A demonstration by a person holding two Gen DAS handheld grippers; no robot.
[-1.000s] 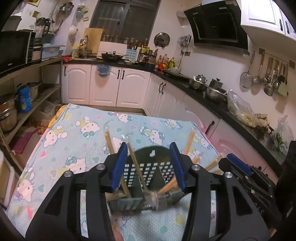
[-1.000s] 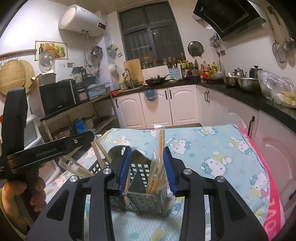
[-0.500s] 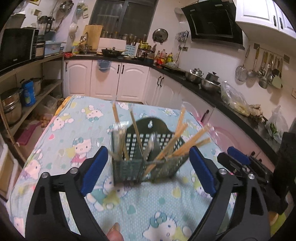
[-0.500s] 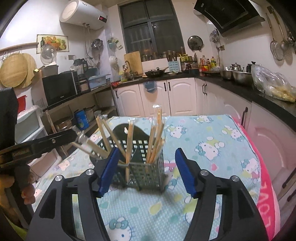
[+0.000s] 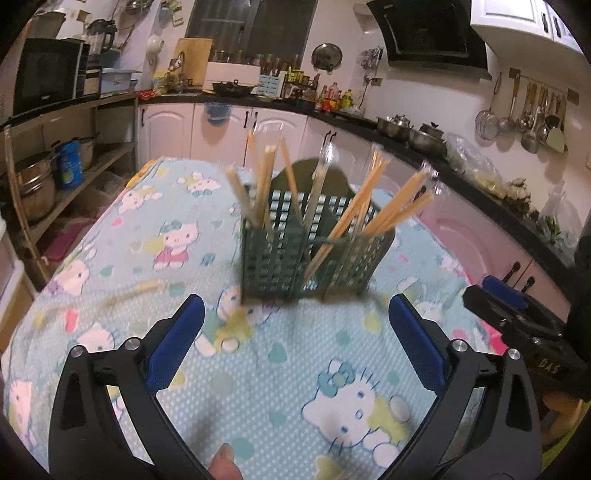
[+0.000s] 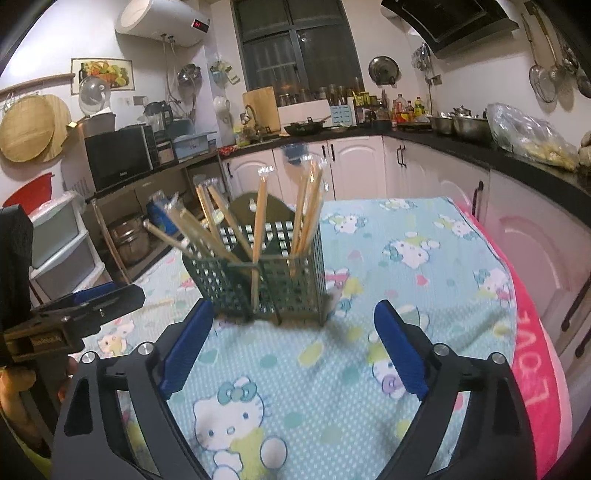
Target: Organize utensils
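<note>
One green perforated utensil holder (image 5: 310, 254) stands on one Hello Kitty tablecloth (image 5: 280, 376), holding roughly ten wrapped chopstick pairs (image 6: 258, 218), with one more lying beside it (image 5: 144, 288), blurred.

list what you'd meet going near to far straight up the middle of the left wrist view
left gripper → tablecloth → green holder with chopsticks → white cabinets → black counter → window
</note>
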